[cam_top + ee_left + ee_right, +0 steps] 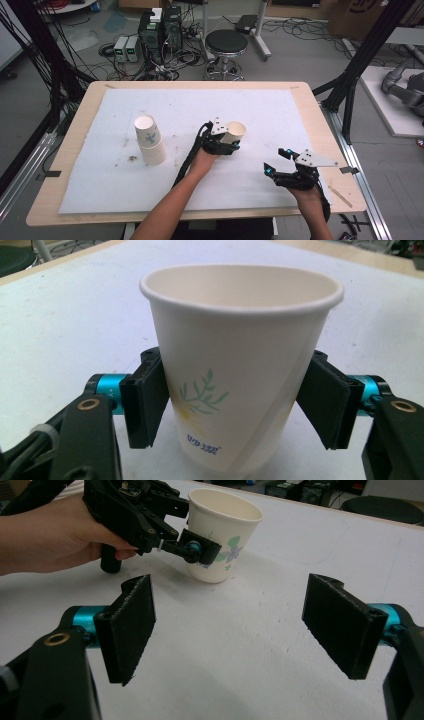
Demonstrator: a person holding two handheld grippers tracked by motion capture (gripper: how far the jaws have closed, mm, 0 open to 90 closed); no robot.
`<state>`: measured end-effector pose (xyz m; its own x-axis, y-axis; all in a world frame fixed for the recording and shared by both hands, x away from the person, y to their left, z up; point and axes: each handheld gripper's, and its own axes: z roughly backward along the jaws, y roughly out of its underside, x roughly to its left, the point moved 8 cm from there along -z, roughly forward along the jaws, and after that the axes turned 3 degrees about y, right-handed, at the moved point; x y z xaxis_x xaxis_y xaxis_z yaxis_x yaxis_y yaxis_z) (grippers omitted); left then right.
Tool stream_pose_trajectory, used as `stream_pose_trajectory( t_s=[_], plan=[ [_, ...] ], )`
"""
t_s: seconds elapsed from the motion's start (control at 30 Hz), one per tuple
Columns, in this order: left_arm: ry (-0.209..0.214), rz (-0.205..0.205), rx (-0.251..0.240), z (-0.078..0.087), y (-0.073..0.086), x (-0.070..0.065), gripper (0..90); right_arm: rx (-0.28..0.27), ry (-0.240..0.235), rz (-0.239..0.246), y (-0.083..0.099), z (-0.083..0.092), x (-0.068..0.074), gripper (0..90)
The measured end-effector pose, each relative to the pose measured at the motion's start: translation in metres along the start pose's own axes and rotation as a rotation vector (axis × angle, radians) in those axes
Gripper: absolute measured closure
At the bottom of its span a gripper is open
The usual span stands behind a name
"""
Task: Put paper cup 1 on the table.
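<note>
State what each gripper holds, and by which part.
The left gripper clamps the single paper cup by the lower half of its side wall, fingers on opposite sides. The right gripper holds nothing; it is open.

Even overhead light, soft shadows, slight blur

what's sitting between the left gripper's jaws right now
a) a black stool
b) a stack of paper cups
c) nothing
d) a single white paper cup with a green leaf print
d: in the left gripper view the single white paper cup with a green leaf print stands upright between the two black jaws of the left gripper, which press its sides.
</note>
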<state>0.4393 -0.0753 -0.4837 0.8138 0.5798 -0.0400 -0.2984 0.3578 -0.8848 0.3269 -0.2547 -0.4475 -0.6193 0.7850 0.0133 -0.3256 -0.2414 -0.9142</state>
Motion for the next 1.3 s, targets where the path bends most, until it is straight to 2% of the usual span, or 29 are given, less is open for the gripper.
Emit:
stream_pose_trajectory(
  t_s=[0.07,0.23,0.4,0.5,0.57,0.77,0.83,0.93,1.0,1.1,1.17,1.3],
  plan=[
    [-0.005,0.007,0.023,0.002,0.001,0.0,32.8,0.004,-0.003,-0.002,0.0,0.0,0.001,22.0],
    [-0.013,-0.006,0.064,0.007,0.005,-0.002,32.8,0.005,-0.006,0.001,0.0,-0.001,0.003,22.0],
    [0.007,0.028,0.058,0.007,0.007,-0.001,31.4,0.007,-0.011,0.003,0.0,-0.002,0.004,22.0],
    [0.032,0.046,0.044,0.009,0.006,-0.003,26.7,0.006,-0.012,0.005,0.0,-0.002,0.003,22.0],
    [0.049,0.065,0.023,0.013,0.006,-0.005,21.6,0.006,-0.009,0.001,0.0,-0.002,0.002,21.9],
    [0.072,0.061,-0.003,0.037,0.005,-0.005,18.6,0.014,-0.01,-0.006,0.003,-0.001,0.002,22.0],
    [0.078,0.059,-0.025,0.049,0.004,-0.006,18.4,0.015,-0.009,-0.007,0.003,-0.001,0.002,21.9],
    [0.095,0.048,-0.09,0.071,0.0,-0.009,18.4,0.014,-0.009,-0.003,0.002,-0.001,0.002,21.9],
    [0.117,0.04,-0.116,0.083,0.0,-0.011,18.4,0.01,-0.013,0.001,0.002,-0.002,0.003,22.0],
    [0.124,0.041,-0.168,0.104,0.002,-0.012,18.3,0.0,-0.021,0.005,0.0,-0.003,0.006,21.9],
    [0.119,0.047,-0.202,0.116,0.004,-0.011,17.4,-0.002,-0.034,0.008,-0.001,-0.004,0.008,21.9],
    [0.108,0.044,-0.255,0.139,0.01,-0.011,17.1,-0.006,-0.03,0.024,-0.004,-0.007,0.012,21.5]
  ],
)
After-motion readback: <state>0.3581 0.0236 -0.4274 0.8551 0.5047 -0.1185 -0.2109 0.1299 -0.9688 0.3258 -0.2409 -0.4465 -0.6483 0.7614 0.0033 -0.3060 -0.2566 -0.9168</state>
